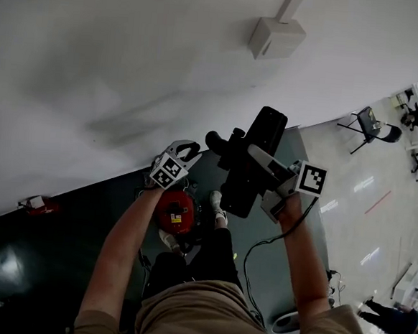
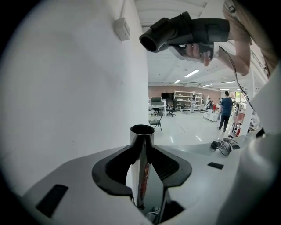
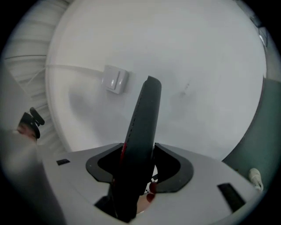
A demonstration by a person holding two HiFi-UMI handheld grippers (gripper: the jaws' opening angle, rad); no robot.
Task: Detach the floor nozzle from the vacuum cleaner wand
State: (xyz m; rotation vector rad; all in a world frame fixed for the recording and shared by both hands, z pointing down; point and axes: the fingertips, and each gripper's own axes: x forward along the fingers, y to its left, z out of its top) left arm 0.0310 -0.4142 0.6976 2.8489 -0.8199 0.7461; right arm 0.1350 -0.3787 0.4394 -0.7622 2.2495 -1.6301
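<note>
The black floor nozzle [image 1: 266, 131] hangs in the air in front of the white wall, apart from the wand. My right gripper [image 1: 257, 156] is shut on its flat body, which stands on edge between the jaws in the right gripper view [image 3: 145, 118]. In the left gripper view the nozzle [image 2: 189, 30] floats high up with its hollow neck pointing left. My left gripper [image 1: 188, 152] is shut on the chrome wand [image 2: 141, 162], whose bare open end sticks out past the jaws. Below it on the floor sits the red vacuum body [image 1: 177, 210].
The white wall is close ahead, with a small socket box [image 1: 277, 37] on it. A cable [image 1: 260, 246] trails over the dark floor by the person's shoes [image 1: 217, 203]. A folding chair [image 1: 371, 125] stands to the right, with a person [image 1: 391, 317] further off.
</note>
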